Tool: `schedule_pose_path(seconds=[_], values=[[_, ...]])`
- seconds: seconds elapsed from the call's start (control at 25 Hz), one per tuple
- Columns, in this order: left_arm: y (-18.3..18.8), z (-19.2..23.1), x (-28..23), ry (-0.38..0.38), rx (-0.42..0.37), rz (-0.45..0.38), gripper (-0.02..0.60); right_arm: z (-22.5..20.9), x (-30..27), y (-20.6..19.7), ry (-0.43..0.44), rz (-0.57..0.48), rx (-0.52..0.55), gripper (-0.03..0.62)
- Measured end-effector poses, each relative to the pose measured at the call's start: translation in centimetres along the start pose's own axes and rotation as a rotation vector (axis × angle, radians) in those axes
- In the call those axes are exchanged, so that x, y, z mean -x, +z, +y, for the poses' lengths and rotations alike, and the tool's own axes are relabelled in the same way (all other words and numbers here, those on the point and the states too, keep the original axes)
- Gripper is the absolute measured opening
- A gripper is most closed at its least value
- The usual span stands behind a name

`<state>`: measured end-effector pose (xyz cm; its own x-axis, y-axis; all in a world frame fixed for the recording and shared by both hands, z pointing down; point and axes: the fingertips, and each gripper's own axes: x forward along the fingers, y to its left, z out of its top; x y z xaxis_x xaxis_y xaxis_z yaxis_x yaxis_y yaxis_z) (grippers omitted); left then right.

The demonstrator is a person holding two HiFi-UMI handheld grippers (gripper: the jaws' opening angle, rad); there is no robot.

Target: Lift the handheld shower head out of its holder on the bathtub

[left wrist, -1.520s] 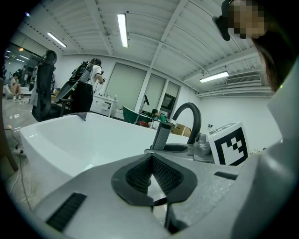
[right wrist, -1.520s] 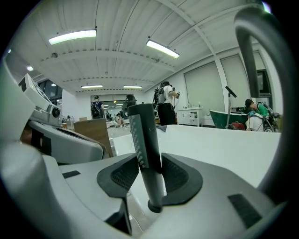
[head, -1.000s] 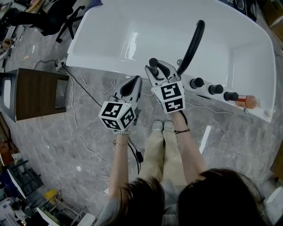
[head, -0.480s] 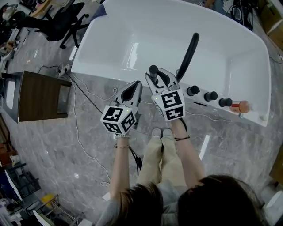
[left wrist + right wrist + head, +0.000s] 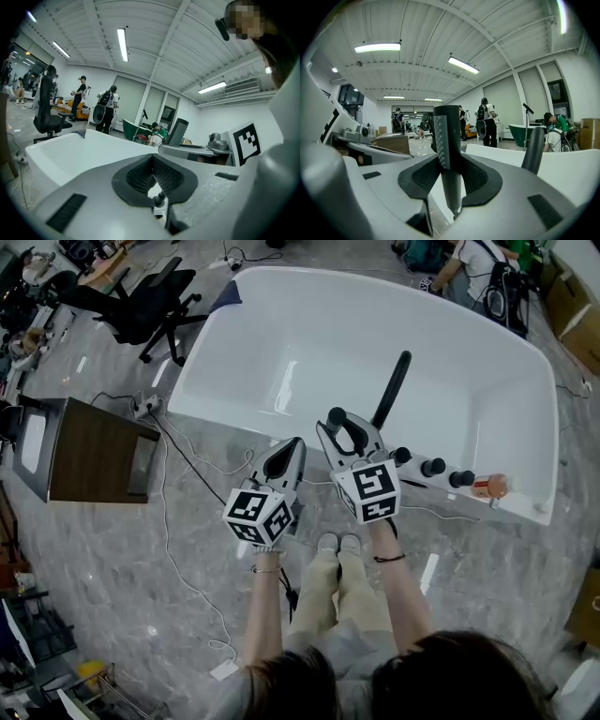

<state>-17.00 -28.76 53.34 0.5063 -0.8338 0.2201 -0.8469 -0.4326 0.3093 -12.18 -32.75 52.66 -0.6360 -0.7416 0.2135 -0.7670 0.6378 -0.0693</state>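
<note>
1. Well, the right tool (image 5: 449, 161) is clamped on the shower head (image 5: 446, 136), a dark stick standing upright between the pads.
2. Seen from the head view, that shower head sits in the tool just above the near rim of the white bathtub (image 5: 281, 334), left of the row of black knobs (image 5: 433, 467).
3. Behind it, the tall black spout (image 5: 394, 388) leans up over the tub, apart from the tool.
4. Over to the left tool (image 5: 152, 160): its pads are pinched together with nothing between them. It is held beside the right one over the grey floor (image 5: 141, 549).
5. Both tools point towards the tub, tipped slightly down.
</note>
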Motion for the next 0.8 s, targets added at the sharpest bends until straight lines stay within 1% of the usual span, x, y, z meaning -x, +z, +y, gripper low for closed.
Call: schedule_pose_path(seconds=[0.48,0.68,0.8], values=[[5.2,-3.4,2.9,-0.025,-0.026,-0.053,0.005,1.0,3.5,6.9,0.011,-0.075,0.0,0.132],[7.1,-4.4,3.2,-0.042,-0.036,-0.067,0.005,1.1,4.0,9.0,0.014,-0.087,-0.001,0.132],[7.5,-5.0,3.5,-0.05,-0.043,-0.07,0.005,1.2,4.5,9.5,0.014,-0.094,-0.006,0.132]])
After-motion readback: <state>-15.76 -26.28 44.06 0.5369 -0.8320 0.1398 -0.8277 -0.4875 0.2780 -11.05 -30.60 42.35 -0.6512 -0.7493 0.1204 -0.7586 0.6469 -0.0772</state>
